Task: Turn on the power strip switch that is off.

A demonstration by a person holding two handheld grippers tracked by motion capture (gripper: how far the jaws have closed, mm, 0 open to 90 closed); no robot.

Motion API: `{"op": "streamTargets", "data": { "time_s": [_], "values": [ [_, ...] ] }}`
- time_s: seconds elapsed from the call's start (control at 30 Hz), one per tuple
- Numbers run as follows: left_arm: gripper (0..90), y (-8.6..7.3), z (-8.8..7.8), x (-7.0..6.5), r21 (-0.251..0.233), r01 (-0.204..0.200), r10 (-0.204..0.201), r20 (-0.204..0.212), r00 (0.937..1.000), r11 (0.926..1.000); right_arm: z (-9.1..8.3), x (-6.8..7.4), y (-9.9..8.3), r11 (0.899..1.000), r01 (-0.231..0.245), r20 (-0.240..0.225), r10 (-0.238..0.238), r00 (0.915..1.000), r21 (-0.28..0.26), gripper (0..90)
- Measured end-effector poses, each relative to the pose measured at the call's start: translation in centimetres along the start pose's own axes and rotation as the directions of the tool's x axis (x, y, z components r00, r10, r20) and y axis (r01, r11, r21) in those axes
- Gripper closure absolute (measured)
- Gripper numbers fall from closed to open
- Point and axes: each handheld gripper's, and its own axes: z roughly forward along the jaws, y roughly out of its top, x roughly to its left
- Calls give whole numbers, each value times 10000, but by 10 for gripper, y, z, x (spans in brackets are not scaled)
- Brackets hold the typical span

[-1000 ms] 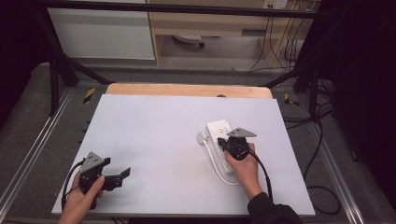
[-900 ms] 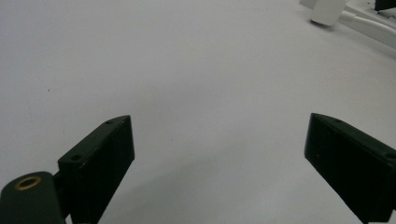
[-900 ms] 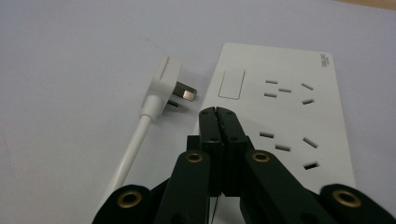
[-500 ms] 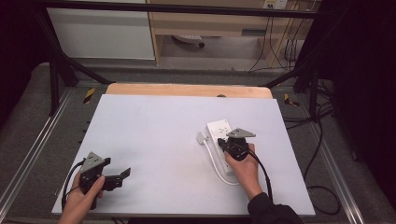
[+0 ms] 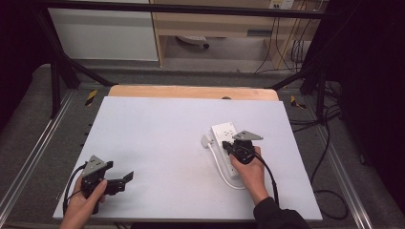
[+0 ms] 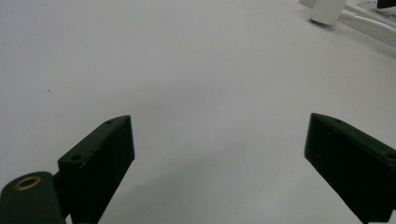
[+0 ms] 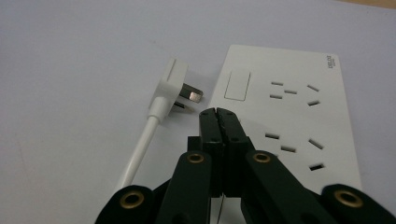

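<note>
**Closed gripper poised over power strip, plug lying loose beside it**

A person works at a white table point(image 5: 157, 143) with a two-jaw gripper in each hand. The right gripper point(image 7: 219, 116), its jaws pressed together on nothing, hovers low over the near left part of a white power strip point(image 7: 299, 107) that lies on the right half of the table. The strip's own plug point(image 7: 175, 86) rests on the table just to the left of the strip, prongs pointing toward the strip's side, with its white cable point(image 7: 140, 149) running back toward the person. In the high view the cable point(image 5: 220, 168) curves around to the strip's near end.

The left gripper point(image 5: 125, 180) sits at the near left corner of the table, well apart from the strip, with its jaws spread wide over bare tabletop and nothing between them.

The work appears to be at an early stage: the plug is not held and sits in no socket, and the closed tool seems to be steadying or lining up over the strip rather than gripping. Judging from this layout, the next move calls for the right gripper to open, shift left over the plug body and close on its sides, clear of the prongs. The left gripper may need to come across to hold the strip down, since the light strip could slide when pushed.
</note>
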Motion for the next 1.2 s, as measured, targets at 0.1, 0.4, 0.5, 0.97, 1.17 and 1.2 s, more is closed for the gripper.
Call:
{"op": "streamTargets", "data": {
  "time_s": [0.1, 0.4, 0.5, 0.97, 1.17, 1.2],
  "values": [
    [84, 0, 0, 0, 3, -10, 10, 11, 10000, 10000, -1, -1, 1, 10000, -32, 13, 32, 10000, -79, 900],
    [84, 0, 0, 0, -7, 1, -1, 2, 10000, 10000, -5, -2, 3, 9997, -79, 16, 79, 10000, -244, 900],
    [84, 0, 0, 0, -17, 3, -3, 1, 10000, 10000, -7, -2, 3, 9995, -67, 16, 68, 10000, -296, 898],
    [84, 0, 0, 0, -23, -7, 7, 25, 10000, 10000, -13, -4, 6, 9985, -161, 74, 165, 9998, -524, 868],
    [84, 0, 0, 0, -25, -4, 4, 33, 10000, 10000, -14, -4, 8, 9980, -246, 72, 251, 9997, -575, 829],
    [84, 0, 0, 0, -21, -5, 5, 32, 10000, 10000, -14, -4, 8, 9980, -246, 72, 251, 9997, -575, 829]
  ]
}}
